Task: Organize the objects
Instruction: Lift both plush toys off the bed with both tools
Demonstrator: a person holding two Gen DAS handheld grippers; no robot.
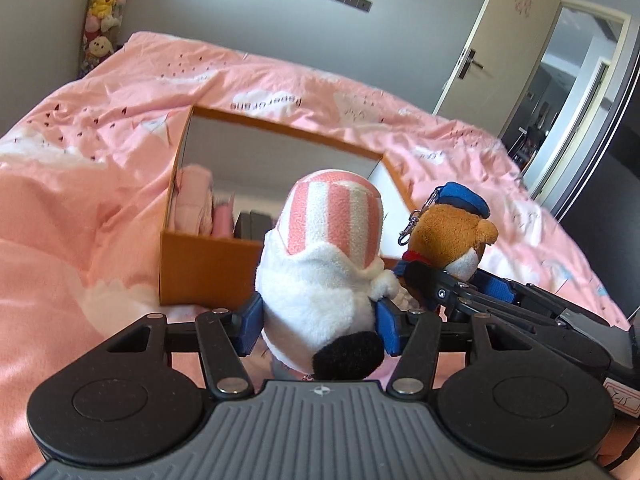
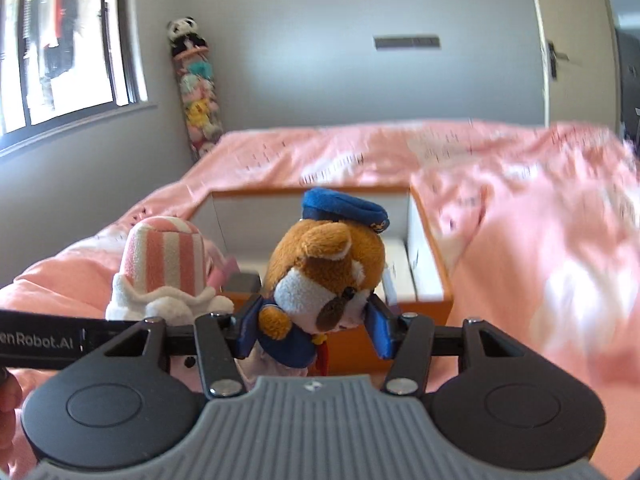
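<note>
Item, far upper left of the left wrist view: hanging column of soft toys in the room corner, untouched.

Item, left to centre: pink duvet covering the bed, with an open orange storage box set on it; pink folded items and dark blocks already lie inside.

Item, centre: left gripper, blue pads clamped on the white body of a pink-and-white striped plush toy, held just in front of the box's near wall.

Item, right of centre: right gripper, pads clamped on a brown plush dog in a blue sailor cap; its metal keychain clip hangs free. Box directly behind it in the right wrist view.

Item, far right: white door, ajar.

Risks, judged: both toys sit close together, nearly touching, so they may snag or nudge each other on release. The loose clip could catch on the box rim. Soft bodies may squirm out of a shallow grip.

Pose: both grippers tilt moderately downward, side by side, aimed at the box opening.
</note>
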